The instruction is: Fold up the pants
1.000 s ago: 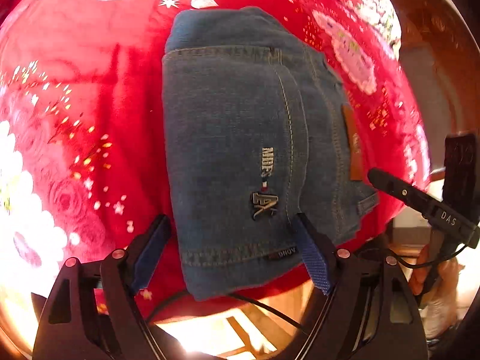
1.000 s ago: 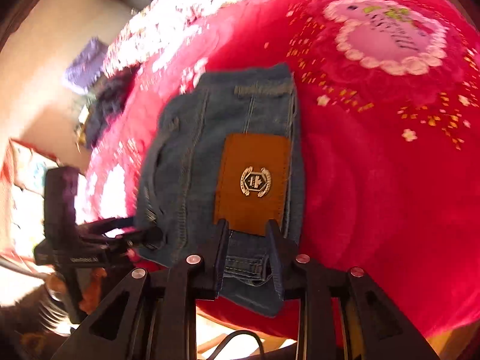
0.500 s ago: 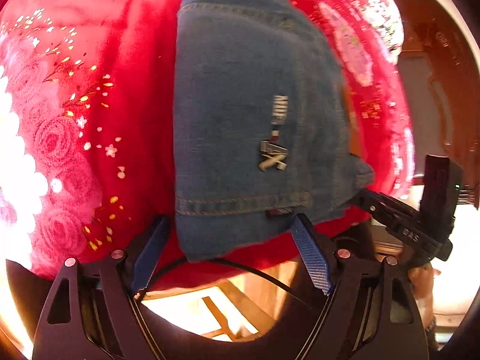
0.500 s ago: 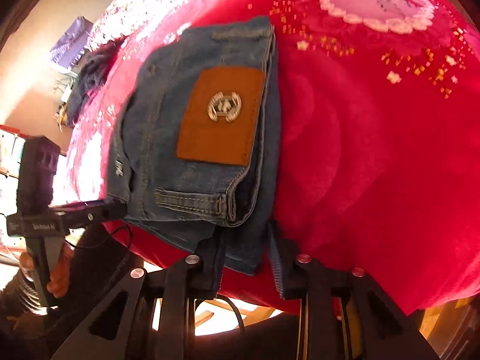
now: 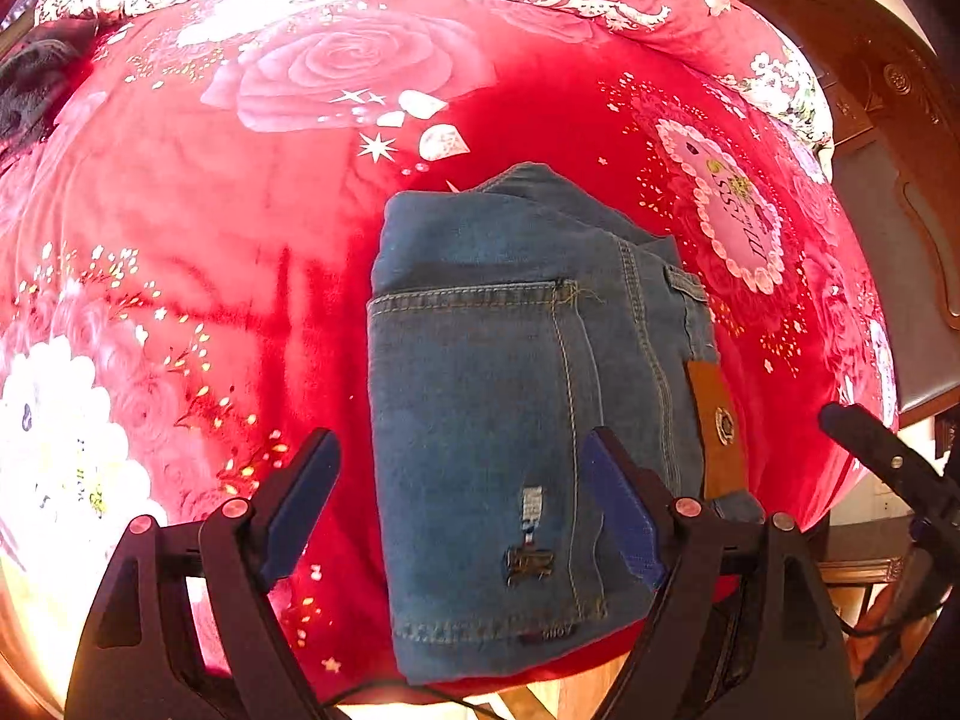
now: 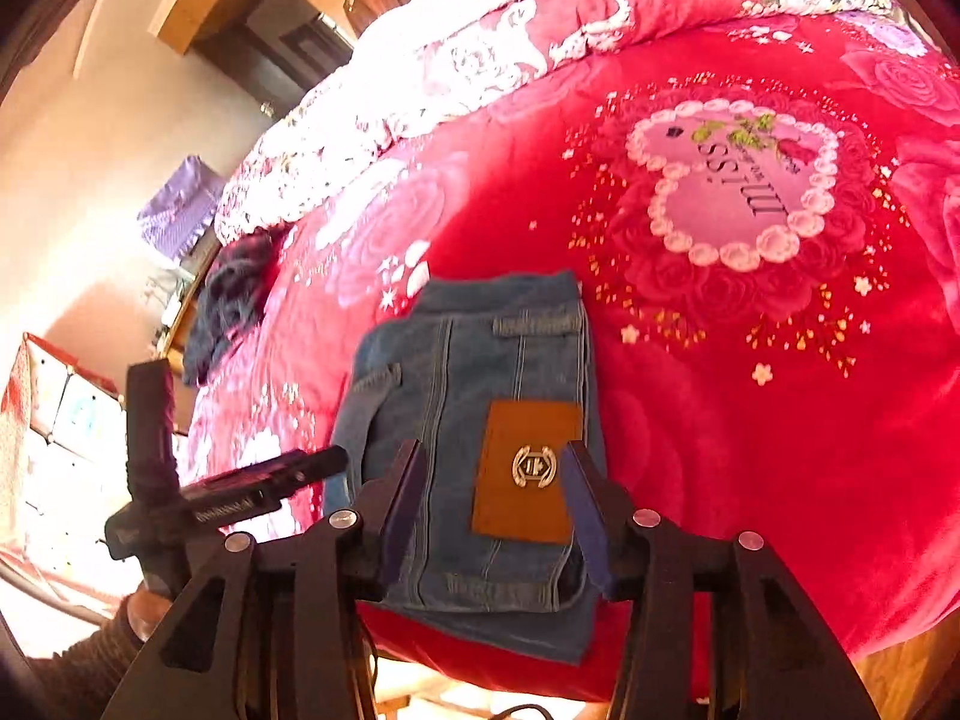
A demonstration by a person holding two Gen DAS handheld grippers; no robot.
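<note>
bed with the red rose blanket (image 5: 252, 276) fills both views; it serves as my work surface, soft and flat enough to keep a fold in place.

pants (image 5: 510, 420) lie near the blanket's near edge as a compact denim rectangle, several layers stacked, back pocket seam up. near edge is where i can reach from a standing position, which explains the placement. in the right wrist view the same pants (image 6: 480, 420) show the waistband side, belt loop and stacked edges lined up on the right.

judgement: fold looks done or nearly so; what remains is at most a tidy-up of the loose bottom layer that sticks out under the stack.

left gripper (image 5: 456, 498): jaws spread wide, blue pads (image 5: 300, 504) clear of the cloth, nothing held. it hangs above the bundle's left half, pointing steeply down.

right gripper (image 6: 489, 504): jaws opening at this moment. denim shows in the gap between them, but the pads do not press it; i read this as a release, cloth resting on the bed.

leather patch (image 6: 528, 468) with metal emblem faces up between the right jaws, a handy marker of the waistband corner.
</note>
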